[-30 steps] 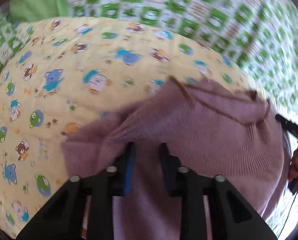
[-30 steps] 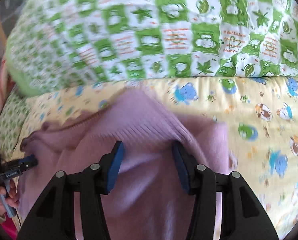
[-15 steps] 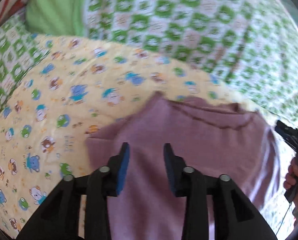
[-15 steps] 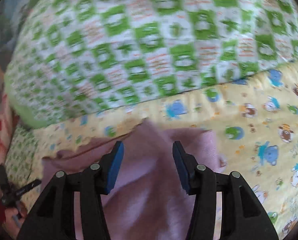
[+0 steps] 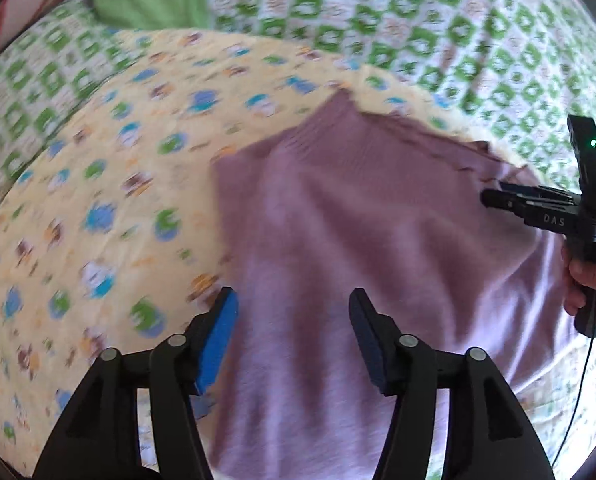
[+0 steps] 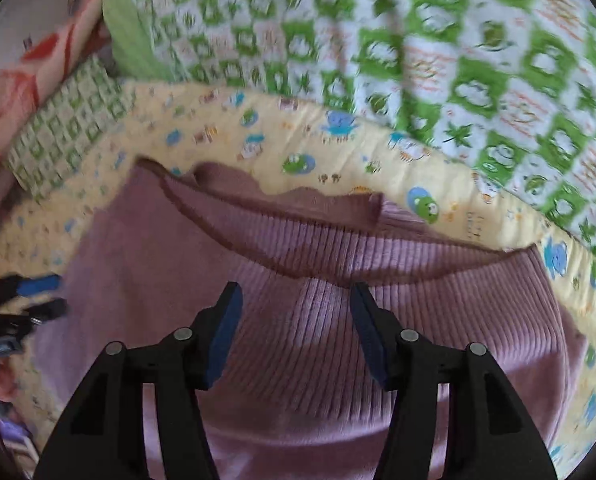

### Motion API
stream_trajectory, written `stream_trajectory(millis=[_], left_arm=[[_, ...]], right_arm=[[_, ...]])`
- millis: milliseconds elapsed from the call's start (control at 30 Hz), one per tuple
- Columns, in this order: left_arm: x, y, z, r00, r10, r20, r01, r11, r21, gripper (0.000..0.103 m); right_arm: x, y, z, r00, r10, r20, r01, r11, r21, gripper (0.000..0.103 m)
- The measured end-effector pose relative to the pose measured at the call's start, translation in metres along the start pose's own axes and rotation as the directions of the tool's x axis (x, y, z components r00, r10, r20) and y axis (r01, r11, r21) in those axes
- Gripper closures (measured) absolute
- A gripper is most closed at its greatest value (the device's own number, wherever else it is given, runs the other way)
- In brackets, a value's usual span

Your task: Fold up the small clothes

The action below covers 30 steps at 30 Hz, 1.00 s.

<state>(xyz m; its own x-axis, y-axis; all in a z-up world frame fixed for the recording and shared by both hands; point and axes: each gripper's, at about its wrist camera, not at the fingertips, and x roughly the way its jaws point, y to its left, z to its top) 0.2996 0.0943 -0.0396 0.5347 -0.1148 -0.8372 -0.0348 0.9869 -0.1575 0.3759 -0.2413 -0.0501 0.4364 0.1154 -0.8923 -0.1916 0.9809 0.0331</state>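
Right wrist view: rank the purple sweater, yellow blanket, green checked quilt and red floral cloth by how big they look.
1. Purple sweater
2. Green checked quilt, close behind, so the order is unsure
3. Yellow blanket, mostly covered
4. Red floral cloth

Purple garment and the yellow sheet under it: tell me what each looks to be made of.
Purple garment: a rib-knit fabric, likely wool or acrylic yarn, matte; fine parallel ribs and a darker stitched edge show. Yellow sheet: looks like thin woven cotton with a printed cartoon-animal pattern, matte; the fibre itself cannot be confirmed.

One mark reads clearly — "DAS", in pale letters on the black body of the right gripper [image 5: 494, 200]; the green-checked quilt's [image 6: 478, 72] orange script is too blurred to read.
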Motion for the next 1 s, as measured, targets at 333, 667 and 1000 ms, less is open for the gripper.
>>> stream_trajectory(millis=[333,667,1000], left_arm=[[0.015,0.026,-0.022,0.998,-0.002,-0.065,-0.003,0.997,-0.074,0.076],[-0.019,0.048,-0.013,1.0,0.003,-0.012,-0.004,0.993,-0.12,0.075],[0.03,-0.054,0.047,0.986,-0.164,0.005,0.163,0.981,0.101,0.07]], right_arm=[[0.016,-0.016,0.031,0.996,0.047,0.076,-0.054,0.994,0.097,0.098],[0.005,-0.028,0.024,0.988,0.063,0.144,-0.099,0.962,0.256,0.054],[-0.045,-0.049,-0.058,0.973,0.053,0.223,-0.139,0.909,0.393,0.054]])
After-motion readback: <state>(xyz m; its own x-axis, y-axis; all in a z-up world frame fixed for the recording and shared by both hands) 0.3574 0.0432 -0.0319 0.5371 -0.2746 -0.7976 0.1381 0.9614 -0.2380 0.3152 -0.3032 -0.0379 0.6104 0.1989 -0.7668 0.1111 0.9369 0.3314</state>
